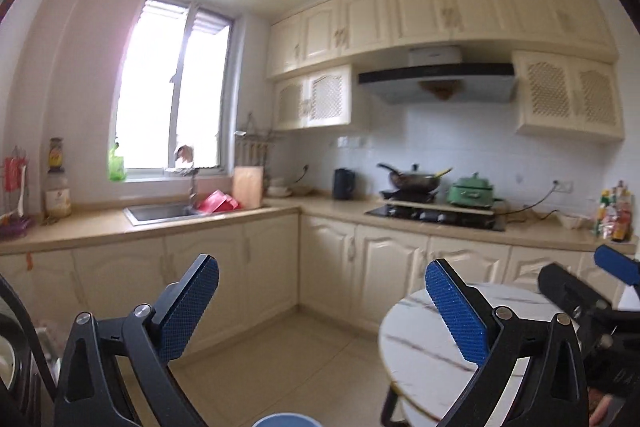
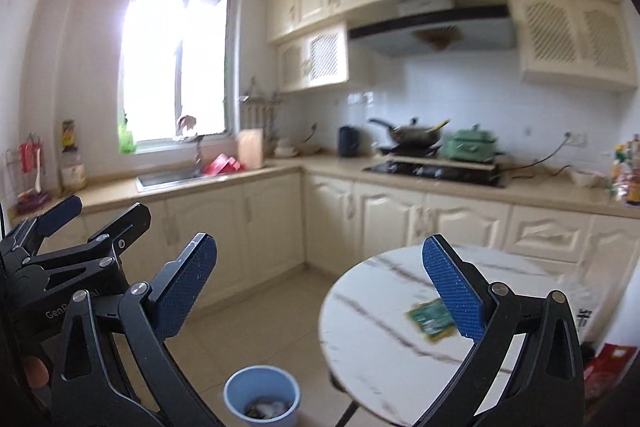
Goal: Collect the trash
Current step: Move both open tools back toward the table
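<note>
A green wrapper (image 2: 430,319) lies flat on the round white marble table (image 2: 380,327), partly hidden behind my right gripper's right finger. A small blue bin (image 2: 262,397) with scraps inside stands on the floor left of the table; its rim shows in the left wrist view (image 1: 286,420). My right gripper (image 2: 320,285) is open and empty, held above the floor and table edge. My left gripper (image 1: 322,305) is open and empty, left of the table (image 1: 424,347). The left gripper also shows in the right wrist view (image 2: 60,251), and the right gripper in the left wrist view (image 1: 592,291).
Cream kitchen cabinets and a beige counter (image 2: 400,175) run along the back, with a sink (image 2: 172,177), a stove with a wok (image 2: 416,137) and a green pot (image 2: 472,145). A red box (image 2: 608,363) sits low at the right. Tiled floor (image 2: 280,315) lies between the table and the cabinets.
</note>
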`<state>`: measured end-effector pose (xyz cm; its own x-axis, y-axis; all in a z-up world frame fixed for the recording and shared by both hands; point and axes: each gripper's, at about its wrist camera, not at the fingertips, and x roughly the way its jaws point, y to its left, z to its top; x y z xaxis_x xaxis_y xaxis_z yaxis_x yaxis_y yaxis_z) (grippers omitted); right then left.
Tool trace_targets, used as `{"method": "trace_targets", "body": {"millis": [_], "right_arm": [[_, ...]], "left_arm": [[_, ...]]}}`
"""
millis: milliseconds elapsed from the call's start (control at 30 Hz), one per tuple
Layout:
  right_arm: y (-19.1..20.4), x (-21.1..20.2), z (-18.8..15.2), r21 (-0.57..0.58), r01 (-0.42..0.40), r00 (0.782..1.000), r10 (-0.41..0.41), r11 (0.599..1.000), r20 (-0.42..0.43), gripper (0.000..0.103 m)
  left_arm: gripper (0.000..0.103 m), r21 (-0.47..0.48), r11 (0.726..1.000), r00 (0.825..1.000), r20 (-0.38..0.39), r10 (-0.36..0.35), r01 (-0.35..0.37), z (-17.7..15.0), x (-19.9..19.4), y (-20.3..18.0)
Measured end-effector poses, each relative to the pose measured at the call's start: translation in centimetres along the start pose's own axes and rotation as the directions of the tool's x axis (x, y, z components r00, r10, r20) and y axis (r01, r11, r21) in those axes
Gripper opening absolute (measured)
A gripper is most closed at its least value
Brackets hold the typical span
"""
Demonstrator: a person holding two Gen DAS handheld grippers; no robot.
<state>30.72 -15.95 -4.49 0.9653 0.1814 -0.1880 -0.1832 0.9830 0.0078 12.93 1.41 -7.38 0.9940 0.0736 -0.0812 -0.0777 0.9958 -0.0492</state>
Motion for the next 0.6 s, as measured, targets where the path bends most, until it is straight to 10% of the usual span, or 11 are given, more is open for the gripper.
{"method": "trace_targets", "body": {"millis": [333,600], "right_arm": [[-8.1,-2.6,1.3,0.079,0.151,0.987,-0.155,0.985,0.040,0.103],[-16.1,2.7,-2.7,0.150,0.249,0.962,-0.227,0.957,-0.153,0.103]], "left_arm": [[0.102,0.066,0.994,0.995,-0.042,-0.090,0.093,-4.0,3.0,0.1],[0.102,0.139,0.979,0.971,-0.209,-0.118,0.149,-1.9,11.5,-3.4]]}}
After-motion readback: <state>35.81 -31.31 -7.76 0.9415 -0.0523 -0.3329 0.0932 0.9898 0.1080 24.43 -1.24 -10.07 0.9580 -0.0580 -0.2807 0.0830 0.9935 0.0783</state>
